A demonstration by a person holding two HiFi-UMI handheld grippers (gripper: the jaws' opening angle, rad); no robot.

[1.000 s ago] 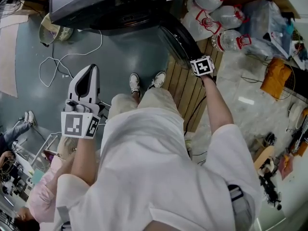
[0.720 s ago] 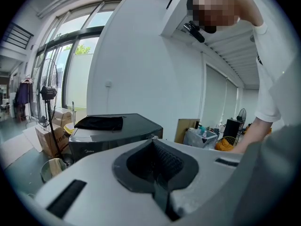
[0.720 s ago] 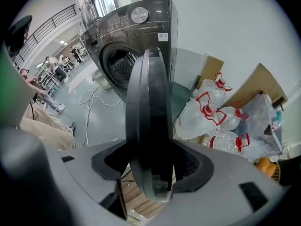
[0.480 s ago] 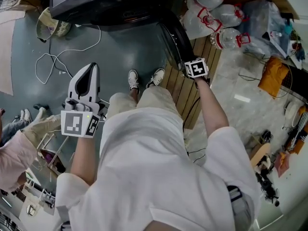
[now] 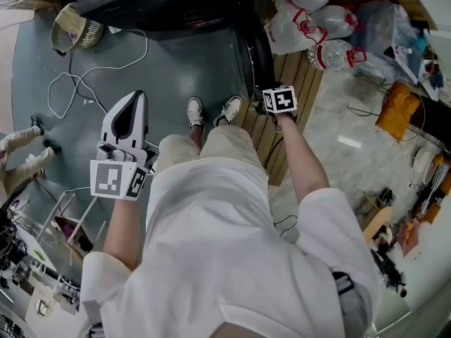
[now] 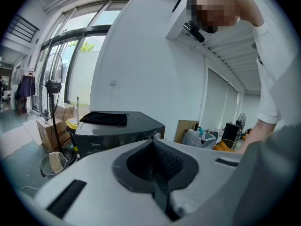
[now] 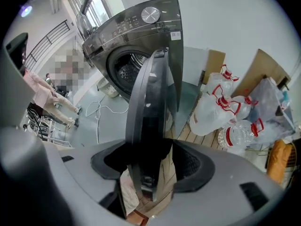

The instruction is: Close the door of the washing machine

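The dark front-loading washing machine [image 5: 162, 2] stands at the top of the head view, and its round door [image 5: 252, 51] hangs partly open. My right gripper [image 5: 270, 96] points steeply down over the door's outer edge. In the right gripper view the door [image 7: 148, 102] stands edge-on between the two jaws of the right gripper [image 7: 150, 161], with gaps on both sides; the jaws have just been opening a little. The drum opening [image 7: 126, 69] shows behind the door. My left gripper [image 5: 132, 98] hangs in the air over the floor, shut and empty; from the left gripper [image 6: 154, 154] the machine [image 6: 117, 131] is seen ahead.
Large water bottles in bags [image 5: 331, 41] and a wooden pallet [image 5: 282, 118] lie right of the door. A white cable [image 5: 91, 83] and a basket [image 5: 70, 23] are on the floor at left. Another person's legs [image 5: 21, 146] show at the left edge.
My right gripper has moved left with the door's edge, and the door has swung closer to the machine. The person at the lower left has moved away. The left gripper has barely shifted.
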